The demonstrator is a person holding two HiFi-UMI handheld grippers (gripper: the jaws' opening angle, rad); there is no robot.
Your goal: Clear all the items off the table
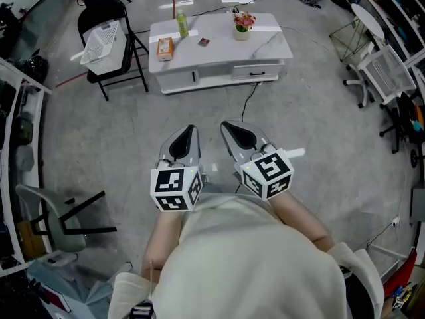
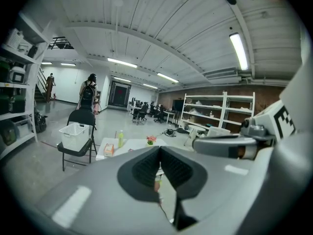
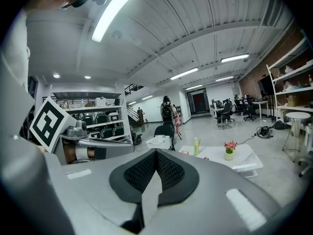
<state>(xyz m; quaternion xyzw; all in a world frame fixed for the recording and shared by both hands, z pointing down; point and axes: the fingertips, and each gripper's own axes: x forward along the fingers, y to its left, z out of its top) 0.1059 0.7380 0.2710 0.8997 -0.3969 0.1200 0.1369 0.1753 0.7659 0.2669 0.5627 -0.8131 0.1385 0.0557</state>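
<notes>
A low white table (image 1: 265, 45) stands well ahead of me on the grey floor. On it are a green bottle (image 1: 181, 24), an orange box (image 1: 165, 48), a small dark item (image 1: 204, 42) and a potted flower (image 1: 242, 26). My left gripper (image 1: 191, 131) and right gripper (image 1: 227, 126) are held side by side, far short of the table, both shut and empty. In the left gripper view the bottle (image 2: 120, 138), box (image 2: 108, 149) and flower (image 2: 151, 140) show above the closed jaws (image 2: 159, 149). The right gripper view shows the bottle (image 3: 196, 146) and flower (image 3: 229, 151) beyond its closed jaws (image 3: 156, 152).
A white basket (image 1: 101, 42) sits on a black folding chair (image 1: 129, 62) left of the table. A black cable (image 1: 249, 98) runs across the floor from the table. Office chairs (image 1: 372, 72) stand at the right, a grey chair (image 1: 50, 218) and shelving (image 1: 13, 145) at the left. A person with a backpack (image 2: 88, 93) stands far off.
</notes>
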